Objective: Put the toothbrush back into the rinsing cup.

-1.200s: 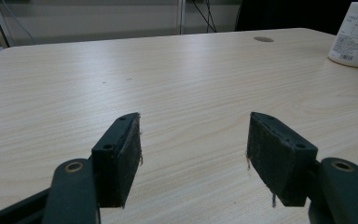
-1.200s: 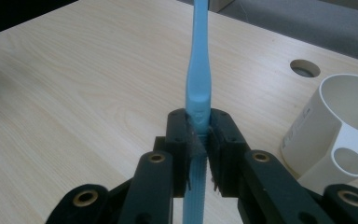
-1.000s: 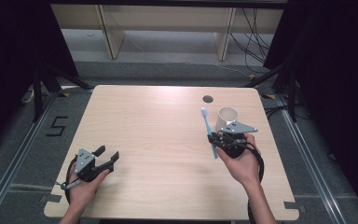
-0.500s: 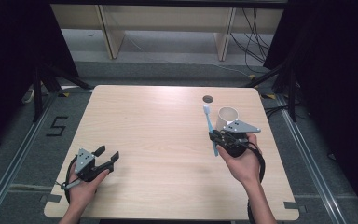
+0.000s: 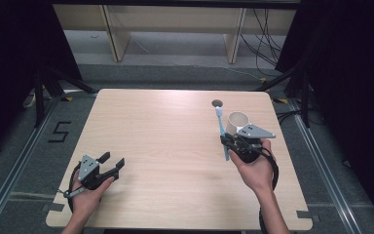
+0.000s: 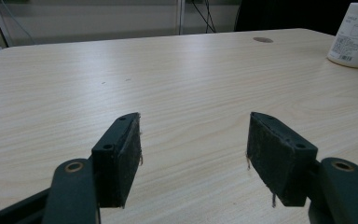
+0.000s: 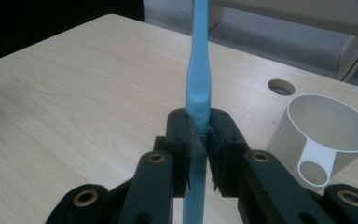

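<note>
We see a pale wooden table (image 5: 165, 146) with a small round hole (image 5: 217, 103) near its far edge. At the near left corner, our left gripper (image 5: 111, 165) rests low over the bare wood, jaws spread wide with nothing between them. On the right side sits a white cup (image 5: 237, 122), upright, just beyond our right gripper (image 5: 226, 141). That gripper's jaws are clamped on the handle of a light blue toothbrush (image 5: 221, 130), whose white head points toward the far edge, just left of the cup.
</note>
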The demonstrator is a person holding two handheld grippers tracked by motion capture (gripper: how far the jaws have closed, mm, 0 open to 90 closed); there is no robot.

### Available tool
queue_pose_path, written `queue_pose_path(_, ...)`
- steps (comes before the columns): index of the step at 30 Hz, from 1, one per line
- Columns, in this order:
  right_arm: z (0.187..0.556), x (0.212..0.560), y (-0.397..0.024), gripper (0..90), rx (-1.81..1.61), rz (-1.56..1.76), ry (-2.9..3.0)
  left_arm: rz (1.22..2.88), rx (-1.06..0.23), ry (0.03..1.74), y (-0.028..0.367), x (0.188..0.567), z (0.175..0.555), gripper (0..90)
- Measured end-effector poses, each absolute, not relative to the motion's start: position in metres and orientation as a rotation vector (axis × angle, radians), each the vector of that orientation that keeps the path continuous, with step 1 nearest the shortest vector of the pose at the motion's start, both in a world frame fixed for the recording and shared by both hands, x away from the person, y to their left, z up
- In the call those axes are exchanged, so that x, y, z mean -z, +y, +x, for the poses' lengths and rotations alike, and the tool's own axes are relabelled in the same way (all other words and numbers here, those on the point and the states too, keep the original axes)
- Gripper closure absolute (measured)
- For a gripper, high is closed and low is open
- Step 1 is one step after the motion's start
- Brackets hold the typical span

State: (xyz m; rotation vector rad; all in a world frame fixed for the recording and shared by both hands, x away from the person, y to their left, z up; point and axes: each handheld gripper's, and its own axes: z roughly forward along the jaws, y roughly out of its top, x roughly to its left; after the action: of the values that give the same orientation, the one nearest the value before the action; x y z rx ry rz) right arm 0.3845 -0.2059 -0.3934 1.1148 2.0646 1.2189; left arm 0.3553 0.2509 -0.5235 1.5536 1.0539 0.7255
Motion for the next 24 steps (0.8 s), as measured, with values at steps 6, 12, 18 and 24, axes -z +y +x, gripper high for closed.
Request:
queue_pose_path(6, 0.3844, 0.3922, -0.2072, 79.4, -1.223, 1.114, 2.047, 1.565, -0.727, 1.066, 0.251, 0.5227, 0.3545, 34.5)
queue_pose_path(12, 0.3853, 0.3915, -0.2087, 79.4, -1.218, 1.097, 2.03, 1.566, -0.727, 1.065, 0.251, 0.5226, 0.3546, 34.6)
queue_pose_path(18, 0.385, 0.3902, -0.2088, 79.4, -1.225, 1.116, 2.024, 1.566, -0.727, 1.064, 0.2508, 0.5227, 0.3548, 34.5)
queue_pose_path(24, 0.3855, 0.3887, -0.211, 79.4, -1.224, 1.102, 1.994, 1.565, -0.726, 1.064, 0.2507, 0.5227, 0.3551, 34.5)
